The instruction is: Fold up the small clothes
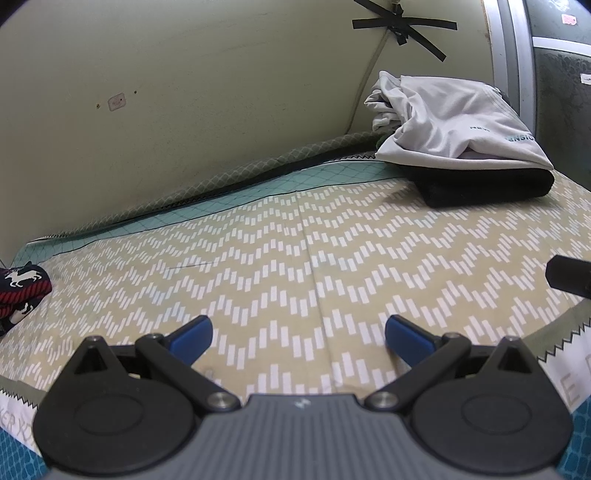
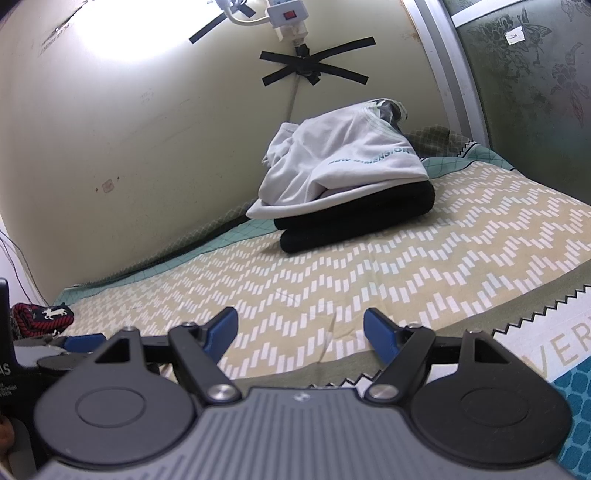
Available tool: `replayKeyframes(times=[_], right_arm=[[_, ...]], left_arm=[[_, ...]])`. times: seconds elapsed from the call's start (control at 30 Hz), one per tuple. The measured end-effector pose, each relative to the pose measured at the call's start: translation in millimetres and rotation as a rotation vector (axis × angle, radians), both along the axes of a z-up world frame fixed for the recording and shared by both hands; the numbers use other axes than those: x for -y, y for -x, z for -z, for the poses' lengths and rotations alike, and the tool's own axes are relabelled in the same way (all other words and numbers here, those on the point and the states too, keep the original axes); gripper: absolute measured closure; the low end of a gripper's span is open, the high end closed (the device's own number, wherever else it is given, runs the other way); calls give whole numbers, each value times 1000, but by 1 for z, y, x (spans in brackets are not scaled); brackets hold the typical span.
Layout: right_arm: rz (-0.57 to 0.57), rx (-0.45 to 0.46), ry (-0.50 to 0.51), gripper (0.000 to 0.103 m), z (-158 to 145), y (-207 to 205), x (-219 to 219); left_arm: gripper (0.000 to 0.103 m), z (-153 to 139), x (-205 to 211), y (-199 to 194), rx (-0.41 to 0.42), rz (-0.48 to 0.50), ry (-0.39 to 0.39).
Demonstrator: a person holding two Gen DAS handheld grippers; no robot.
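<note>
A folded white garment [image 1: 454, 122] lies on a folded black garment [image 1: 487, 186] at the far right of the bed, against the wall; the stack also shows in the right wrist view, white [image 2: 343, 166] on black [image 2: 358, 221]. A dark navy garment with red stripes and white deer [image 1: 20, 286] lies at the far left edge; it shows small in the right wrist view [image 2: 44, 317]. My left gripper [image 1: 298, 338] is open and empty over the patterned bedsheet [image 1: 295, 258]. My right gripper [image 2: 300, 332] is open and empty near the front edge.
A cream wall [image 1: 184, 92] runs along the back of the bed. A cable taped with black strips [image 2: 314, 66] hangs below a power strip [image 2: 286, 14]. A window frame [image 2: 461, 74] stands at the right. The left gripper's body [image 2: 55, 350] shows at the left.
</note>
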State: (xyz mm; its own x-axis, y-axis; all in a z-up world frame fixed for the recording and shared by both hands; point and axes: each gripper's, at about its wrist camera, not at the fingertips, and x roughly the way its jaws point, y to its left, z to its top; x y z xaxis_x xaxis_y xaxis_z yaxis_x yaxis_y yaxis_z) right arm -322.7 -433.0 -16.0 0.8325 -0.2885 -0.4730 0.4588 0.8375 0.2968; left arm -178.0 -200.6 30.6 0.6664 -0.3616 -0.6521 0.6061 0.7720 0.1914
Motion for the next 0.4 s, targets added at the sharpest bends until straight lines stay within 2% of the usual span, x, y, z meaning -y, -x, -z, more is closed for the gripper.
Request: replayKeyframes(times=[0.4], right_arm=[[-10,-6,-2,33,1,-4,4]], left_arm=[[0,-1,-2,0,-12,34,5]])
